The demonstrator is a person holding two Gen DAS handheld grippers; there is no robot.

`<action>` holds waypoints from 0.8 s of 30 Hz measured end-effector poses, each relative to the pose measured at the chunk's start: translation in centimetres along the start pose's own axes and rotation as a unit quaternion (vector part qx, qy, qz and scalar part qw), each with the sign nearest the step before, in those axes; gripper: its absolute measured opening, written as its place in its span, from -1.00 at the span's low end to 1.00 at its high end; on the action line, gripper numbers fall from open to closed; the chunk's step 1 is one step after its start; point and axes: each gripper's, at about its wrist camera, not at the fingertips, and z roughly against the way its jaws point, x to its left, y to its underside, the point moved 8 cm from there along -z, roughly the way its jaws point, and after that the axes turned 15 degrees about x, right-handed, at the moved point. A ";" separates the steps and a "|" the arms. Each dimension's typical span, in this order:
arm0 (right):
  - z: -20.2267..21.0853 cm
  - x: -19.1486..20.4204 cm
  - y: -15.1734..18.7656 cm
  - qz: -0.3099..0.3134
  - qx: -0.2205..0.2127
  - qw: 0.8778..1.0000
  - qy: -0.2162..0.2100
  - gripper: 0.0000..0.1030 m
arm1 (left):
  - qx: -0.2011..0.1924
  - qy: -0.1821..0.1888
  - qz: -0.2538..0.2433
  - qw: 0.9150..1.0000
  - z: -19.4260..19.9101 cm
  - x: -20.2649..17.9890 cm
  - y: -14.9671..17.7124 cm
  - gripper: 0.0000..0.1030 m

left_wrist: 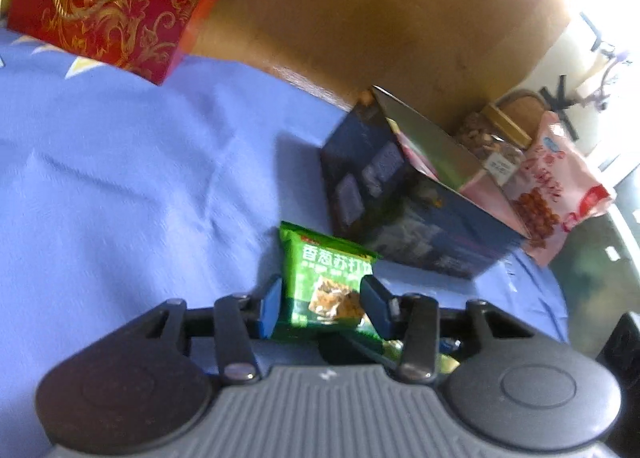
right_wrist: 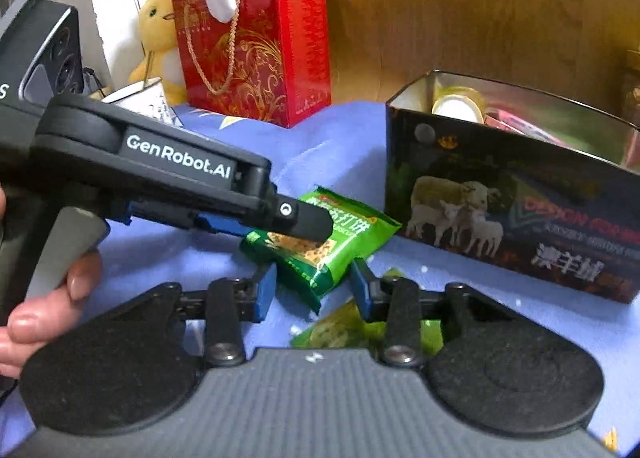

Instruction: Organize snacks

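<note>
**Green cracker packet clamped in the left claw beside the open box**

The left claw [left_wrist: 322,304] is sitting nearest the lens in the left wrist view, its blue pads [left_wrist: 272,308] pressing both sides of a green cracker packet [left_wrist: 328,282] that is standing upright between them. In the right wrist view the same packet [right_wrist: 320,242] is showing under the left claw's black finger. The right claw [right_wrist: 314,290] is hovering with its jaws apart, the packet's lower corner reaching into the gap; I cannot tell whether its pads are touching it. A second green packet [right_wrist: 344,332] is lying flat on the blue cloth [right_wrist: 160,254] just under that claw. At the left edge a person's hand [right_wrist: 48,298] is gripping the left claw's handle.

Just beyond the held packet, a dark open box printed with sheep [right_wrist: 512,217] is resting on the cloth, holding pink wrappers and a round gold-rimmed item. A pink snack bag [left_wrist: 556,193] is leaning behind it, near a jar [left_wrist: 488,137]. Farther back, a red gift bag [right_wrist: 256,53] with a rope handle is standing against the wooden board [right_wrist: 460,9], with a yellow plush toy [right_wrist: 158,33] beside it.
</note>
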 end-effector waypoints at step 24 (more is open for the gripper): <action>11.3 -14.4 0.4 -0.152 -0.170 0.970 0.086 -0.17 | -0.069 0.060 -0.097 0.991 -0.9 -11.7 -5.2 0.02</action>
